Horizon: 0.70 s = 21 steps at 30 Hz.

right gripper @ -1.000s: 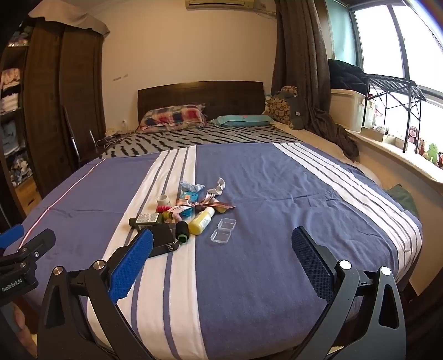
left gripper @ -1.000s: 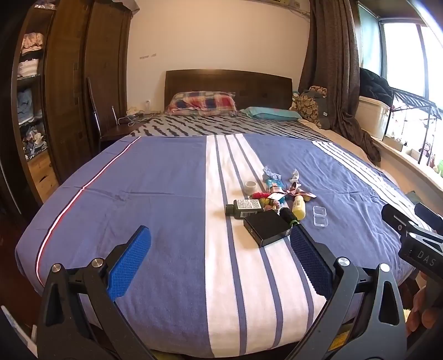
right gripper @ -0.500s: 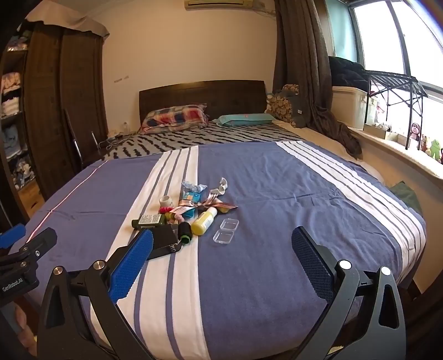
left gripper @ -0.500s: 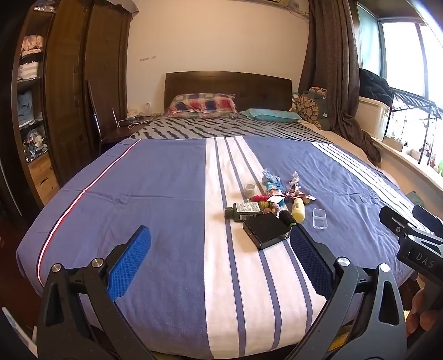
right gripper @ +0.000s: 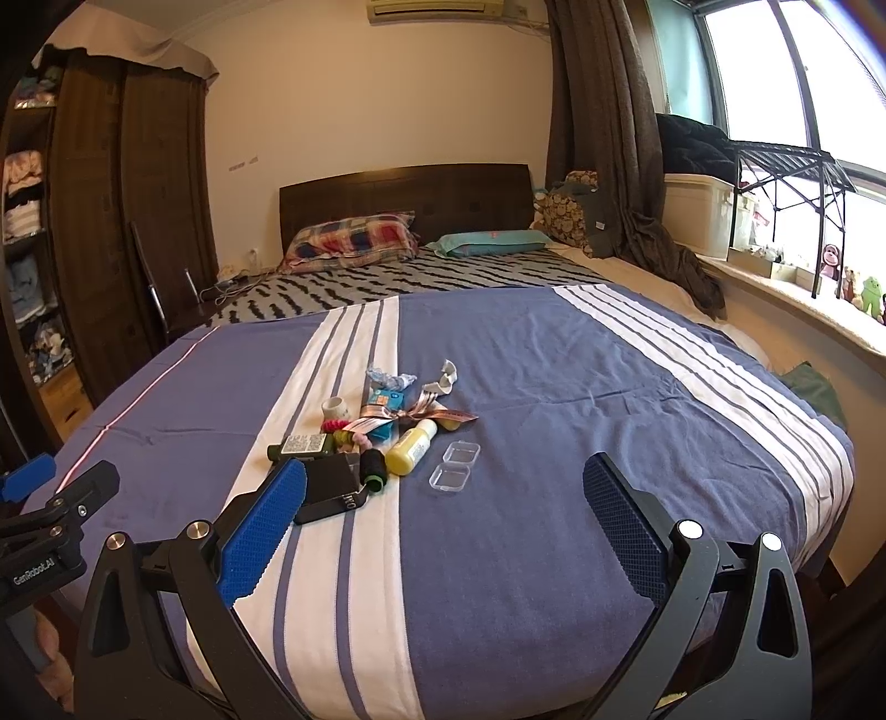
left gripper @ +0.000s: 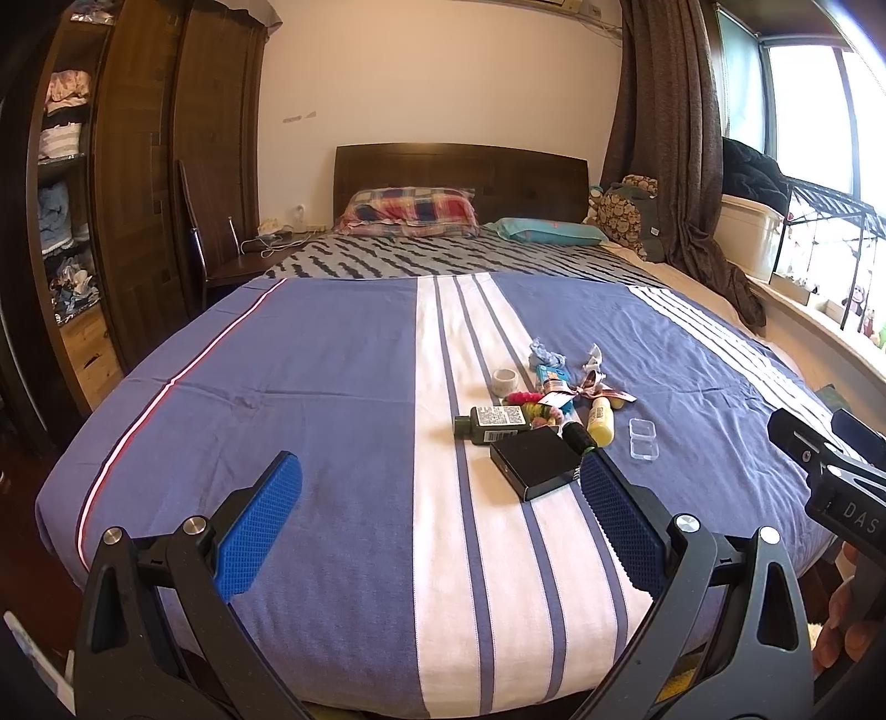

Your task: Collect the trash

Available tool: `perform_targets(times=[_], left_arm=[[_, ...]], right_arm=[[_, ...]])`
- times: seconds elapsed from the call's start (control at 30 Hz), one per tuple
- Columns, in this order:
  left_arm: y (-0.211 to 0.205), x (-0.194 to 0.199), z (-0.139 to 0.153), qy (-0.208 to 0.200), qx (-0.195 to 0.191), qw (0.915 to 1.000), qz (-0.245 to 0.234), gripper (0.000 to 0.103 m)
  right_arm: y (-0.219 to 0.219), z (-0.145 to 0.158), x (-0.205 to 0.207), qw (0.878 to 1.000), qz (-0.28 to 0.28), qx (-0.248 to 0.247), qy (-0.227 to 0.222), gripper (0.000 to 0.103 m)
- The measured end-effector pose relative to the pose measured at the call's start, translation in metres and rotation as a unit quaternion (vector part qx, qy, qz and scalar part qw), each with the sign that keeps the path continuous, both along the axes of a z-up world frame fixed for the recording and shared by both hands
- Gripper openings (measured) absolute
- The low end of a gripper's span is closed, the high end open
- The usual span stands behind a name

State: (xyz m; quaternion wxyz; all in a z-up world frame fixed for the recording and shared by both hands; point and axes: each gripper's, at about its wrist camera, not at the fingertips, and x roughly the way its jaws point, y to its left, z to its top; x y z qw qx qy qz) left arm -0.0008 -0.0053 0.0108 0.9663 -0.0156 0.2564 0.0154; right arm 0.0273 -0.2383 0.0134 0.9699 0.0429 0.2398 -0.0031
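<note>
Since nothing is picked yet, I hold the left gripper [left gripper: 437, 509] and right gripper [right gripper: 443, 515] spread wide and empty above the bed [right gripper: 554, 554], facing the trash pile [right gripper: 382, 437] clustered mid-bedspread.

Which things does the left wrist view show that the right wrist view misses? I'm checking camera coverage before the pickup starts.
Only the left wrist view shows the right gripper from outside and a hand below it. Only the right wrist view shows the toy figures on the windowsill and the air conditioner. Both show the bed, black box, yellow bottle and clear case, with both grippers open.
</note>
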Motion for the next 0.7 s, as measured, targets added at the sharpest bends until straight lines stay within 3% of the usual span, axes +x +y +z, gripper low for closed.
perform_targets(times=[0.7], left_arm=[[-0.0019, 0.0015, -0.0020, -0.002, 0.005, 1.0000, 0.004, 0.095]], right_arm=[[-0.0038, 0.0027, 0.0011, 1.000, 0.000, 0.001, -0.015, 0.100]])
